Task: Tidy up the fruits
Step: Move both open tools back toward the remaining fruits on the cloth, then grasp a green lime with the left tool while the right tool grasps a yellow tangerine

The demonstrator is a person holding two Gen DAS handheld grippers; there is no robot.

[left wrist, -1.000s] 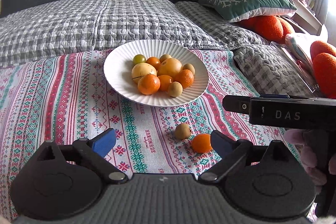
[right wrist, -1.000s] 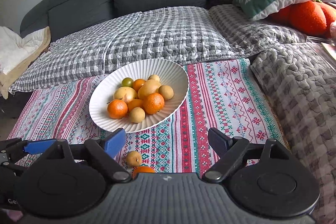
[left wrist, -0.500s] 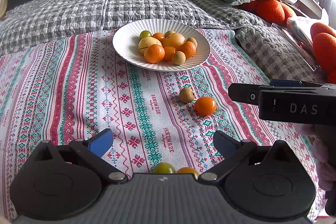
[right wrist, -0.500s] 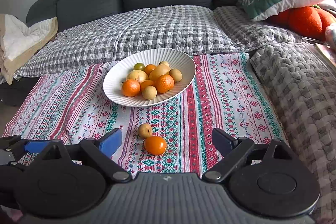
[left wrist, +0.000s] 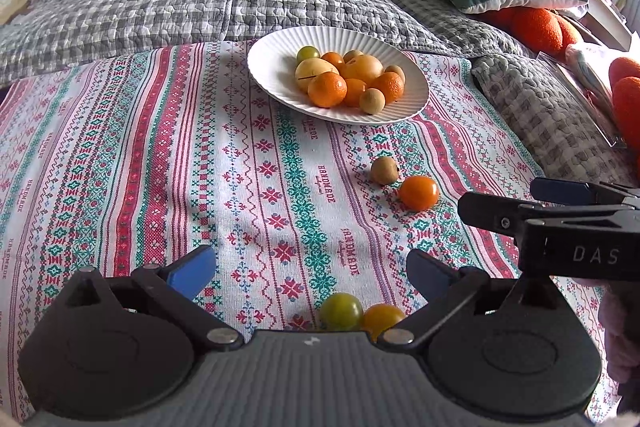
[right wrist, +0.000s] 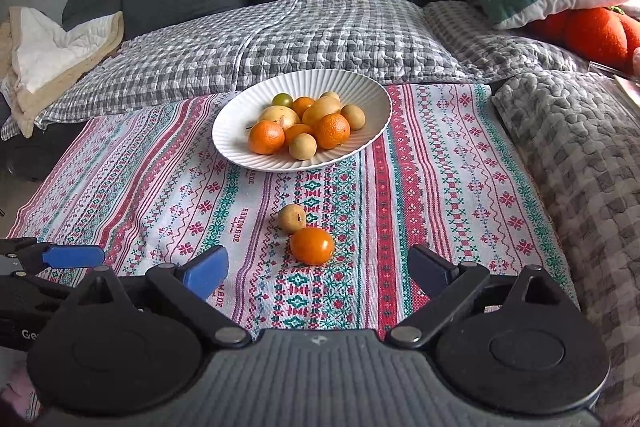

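Right gripper (right wrist: pixel 316 269) jaws opening, nothing between; left gripper (left wrist: pixel 306 269) wide, empty; orange tomato (right wrist: pixel 311 245) beside longan (right wrist: pixel 292 217) on tablecloth (right wrist: pixel 440 187).

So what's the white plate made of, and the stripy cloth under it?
The plate looks like glazed ceramic, though it could be plastic: smooth, white, with fine ridges fanning around the rim. The cloth looks like woven cotton with a matte finish: stitched-looking red and green bands and the word HANDMADE in the pattern.

White ribbed plate (right wrist: pixel 240 151), red-green patterned cloth (right wrist: pixel 440 163).
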